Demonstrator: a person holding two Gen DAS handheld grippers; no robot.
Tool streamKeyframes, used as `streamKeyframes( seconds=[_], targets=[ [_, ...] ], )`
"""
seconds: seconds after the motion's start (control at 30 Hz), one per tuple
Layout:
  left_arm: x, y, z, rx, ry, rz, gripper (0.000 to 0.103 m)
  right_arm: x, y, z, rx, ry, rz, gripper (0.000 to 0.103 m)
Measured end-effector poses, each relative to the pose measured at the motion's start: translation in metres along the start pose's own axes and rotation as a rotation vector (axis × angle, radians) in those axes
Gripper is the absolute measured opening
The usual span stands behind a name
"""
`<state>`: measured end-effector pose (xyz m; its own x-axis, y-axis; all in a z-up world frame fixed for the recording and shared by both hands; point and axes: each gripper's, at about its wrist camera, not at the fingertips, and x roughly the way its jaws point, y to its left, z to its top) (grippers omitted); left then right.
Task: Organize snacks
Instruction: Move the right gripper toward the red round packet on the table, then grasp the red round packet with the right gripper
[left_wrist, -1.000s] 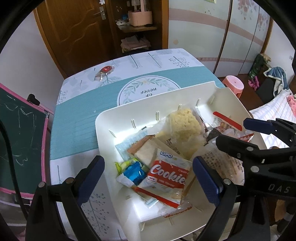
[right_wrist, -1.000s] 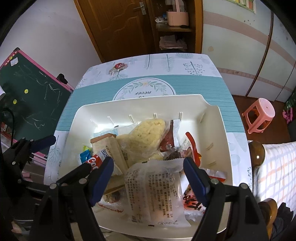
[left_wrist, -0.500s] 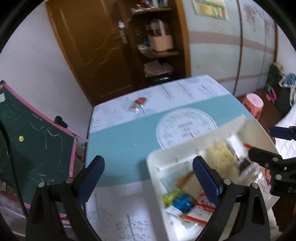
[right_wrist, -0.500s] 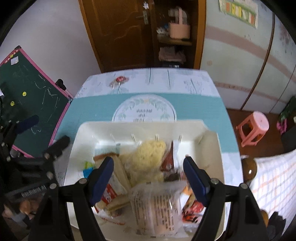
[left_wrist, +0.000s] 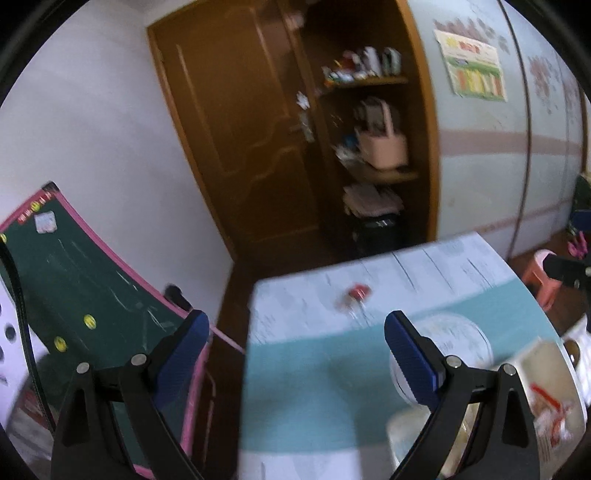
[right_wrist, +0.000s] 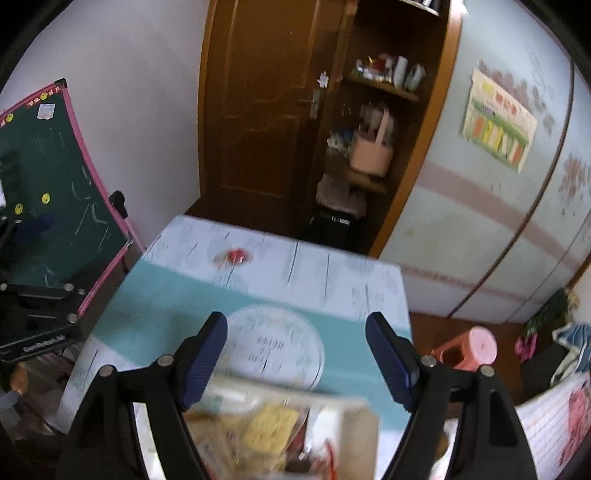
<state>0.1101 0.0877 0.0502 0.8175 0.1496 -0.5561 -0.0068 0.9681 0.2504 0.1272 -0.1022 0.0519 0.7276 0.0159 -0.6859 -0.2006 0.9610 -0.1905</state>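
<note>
A white tray (right_wrist: 354, 410) full of wrapped snacks sits at the near edge of the table; a yellow crumbly snack (right_wrist: 271, 426) shows in it, blurred. The tray also shows at the lower right of the left wrist view (left_wrist: 532, 354). A small red-wrapped candy (right_wrist: 236, 256) lies alone at the far end of the table, also in the left wrist view (left_wrist: 356, 291). My left gripper (left_wrist: 295, 358) is open and empty, raised over the table's left edge. My right gripper (right_wrist: 295, 354) is open and empty, above the tray's far rim.
The table has a teal and white cloth (right_wrist: 177, 306) with a round print (right_wrist: 273, 347). A green chalkboard with a pink frame (left_wrist: 74, 295) leans to the left. A brown door (right_wrist: 258, 110), shelves and a pink stool (right_wrist: 476, 347) stand beyond.
Both grippers have lifted and tilted up and away from the tray, so the tray has slid to the bottom of both views. Both stay open and empty. The frames are blurred by motion.
</note>
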Motion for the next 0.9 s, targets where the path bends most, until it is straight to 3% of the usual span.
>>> streamKeyframes(
  seconds=[0.13,0.27,0.43,0.6,0.8,0.9],
  targets=[
    [0.027,0.025,0.036,-0.038,-0.006,0.024,0.096,0.014,-0.003,0.051,-0.037,-0.019,-0.023,0.078],
    [0.068,0.044,0.061,-0.057,0.013,0.089,0.096,0.041,0.004,0.096,-0.069,-0.015,0.008,0.078],
    [0.148,0.059,0.075,-0.114,0.131,0.084,0.096,0.106,0.026,0.133,-0.082,0.036,0.088,0.078],
    [0.224,0.058,0.049,-0.163,0.253,0.076,0.096,0.201,0.050,0.129,-0.032,0.165,0.198,0.078],
    [0.292,0.054,0.008,-0.216,0.372,0.070,0.096,0.317,0.078,0.093,0.028,0.361,0.279,0.078],
    [0.314,0.052,-0.010,-0.240,0.422,0.060,0.096,0.354,0.088,0.076,0.074,0.428,0.308,0.078]
  ],
)
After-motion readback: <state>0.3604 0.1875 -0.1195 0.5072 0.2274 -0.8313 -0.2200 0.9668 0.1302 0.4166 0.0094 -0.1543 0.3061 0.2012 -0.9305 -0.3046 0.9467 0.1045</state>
